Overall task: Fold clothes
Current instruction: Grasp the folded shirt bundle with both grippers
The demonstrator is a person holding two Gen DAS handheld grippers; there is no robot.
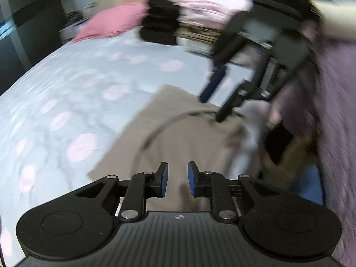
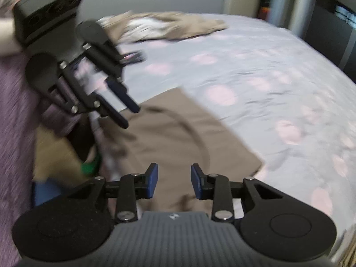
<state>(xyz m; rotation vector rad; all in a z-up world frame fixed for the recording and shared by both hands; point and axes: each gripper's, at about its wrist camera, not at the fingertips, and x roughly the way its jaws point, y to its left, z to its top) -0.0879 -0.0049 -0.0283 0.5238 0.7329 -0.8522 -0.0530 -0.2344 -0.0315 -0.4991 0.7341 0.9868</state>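
Your left gripper (image 1: 177, 179) and right gripper (image 2: 174, 182) both hover with jaws parted and nothing between them, just above the folded tan garment (image 2: 178, 138). It lies flat on the bed (image 2: 255, 71), near the edge. A crumpled tan pile (image 2: 169, 25) sits well apart. Folded stacks (image 1: 207, 11) rest at the bed's far side.

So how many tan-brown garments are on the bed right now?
2. A flat folded tan-brown garment lies under both open grippers, left gripper and right gripper. A crumpled tan-brown garment lies at the far edge. Blur may hide others.
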